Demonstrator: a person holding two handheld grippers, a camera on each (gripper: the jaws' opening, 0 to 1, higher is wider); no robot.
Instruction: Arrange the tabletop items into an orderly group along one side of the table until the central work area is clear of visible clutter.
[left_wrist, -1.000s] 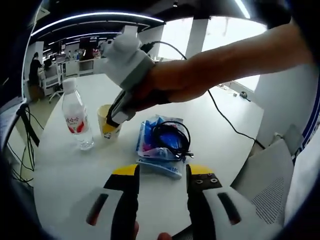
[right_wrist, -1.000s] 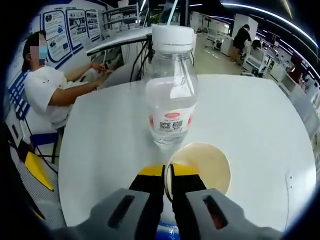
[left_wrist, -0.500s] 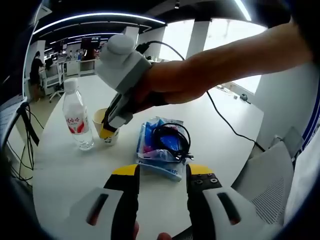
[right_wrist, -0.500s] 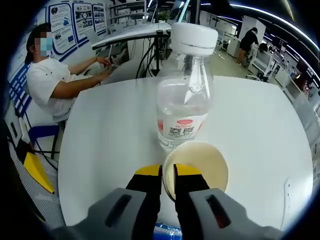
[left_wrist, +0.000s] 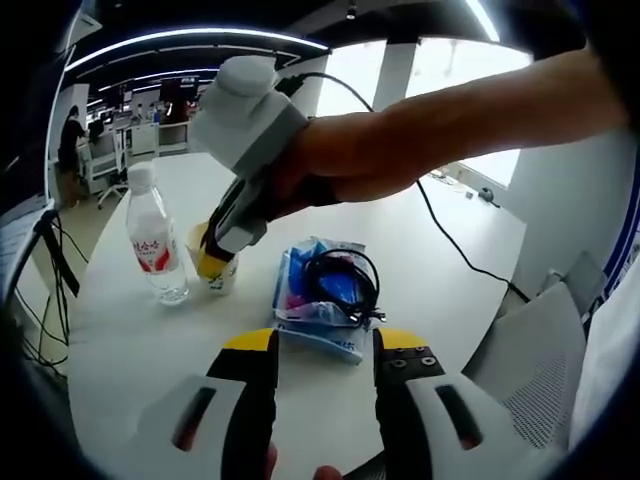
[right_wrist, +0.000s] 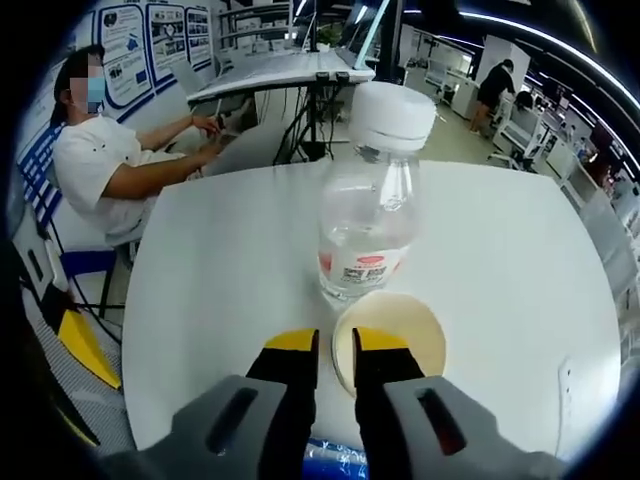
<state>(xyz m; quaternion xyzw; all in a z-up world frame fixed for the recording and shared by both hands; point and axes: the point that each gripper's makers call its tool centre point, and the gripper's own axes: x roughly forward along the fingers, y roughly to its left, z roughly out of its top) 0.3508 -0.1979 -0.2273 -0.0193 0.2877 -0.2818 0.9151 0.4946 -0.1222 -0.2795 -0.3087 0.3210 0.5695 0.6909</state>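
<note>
Round white counter (right_wrist: 200, 260): clear plastic water bottle (right_wrist: 368, 215) stands upright, cream paper cup (right_wrist: 392, 340) touching it on the near side. Right tongs (right_wrist: 334, 352) straddle the cup's near rim, slightly parted, grip loosening I'd say. Left tongs (left_wrist: 322, 345) spread, empty, nearer the blue packet with black cable (left_wrist: 328, 285) beside the cup.

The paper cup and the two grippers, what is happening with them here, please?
A person is tidying a white table with two handheld grippers. The right gripper has its jaws astride the rim of the paper cup, which stands right beside an upright water bottle. The left gripper is open and hangs in front of a blue packet with a coiled black cable lying on it, not touching either.
</note>
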